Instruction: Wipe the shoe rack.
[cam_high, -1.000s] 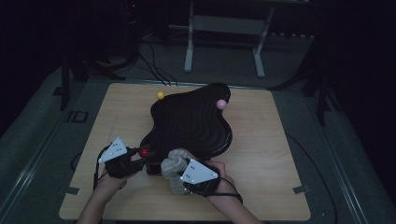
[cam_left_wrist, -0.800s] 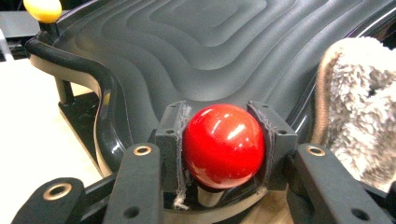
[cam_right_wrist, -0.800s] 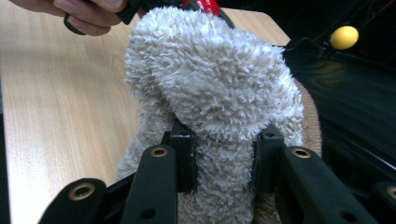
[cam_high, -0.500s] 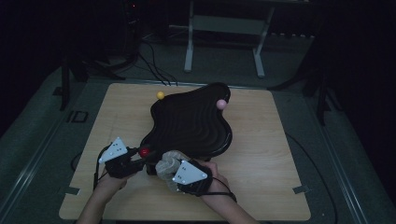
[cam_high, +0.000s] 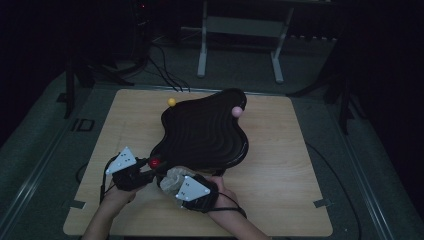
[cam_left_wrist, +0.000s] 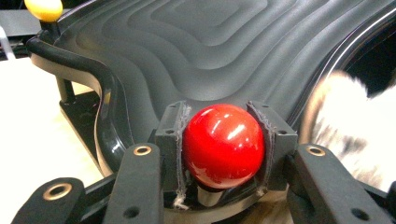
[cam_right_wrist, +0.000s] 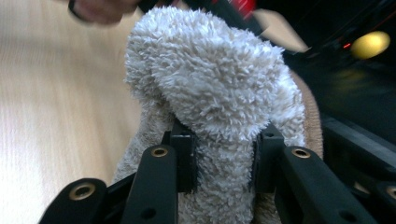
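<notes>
Steadying: left tongs (cam_left_wrist: 223, 140) keep clamping red knob (cam_left_wrist: 223, 144).
Wiping: right tongs (cam_right_wrist: 223, 154), clenched on cloth (cam_right_wrist: 210, 88), press along black tray (cam_high: 205, 132) rim.

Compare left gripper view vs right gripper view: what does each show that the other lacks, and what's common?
Left gripper view: the left tool clamped on the red ball knob, with the black tray's stepped ridges behind it.

Right gripper view: the right tool shut on a fluffy white cloth, the cloth's pile sharp and close, a blurred hand at the top edge.

Both: the yellow ball knob, the light wooden table, the cloth, blurred at the right edge of the left gripper view.
</notes>
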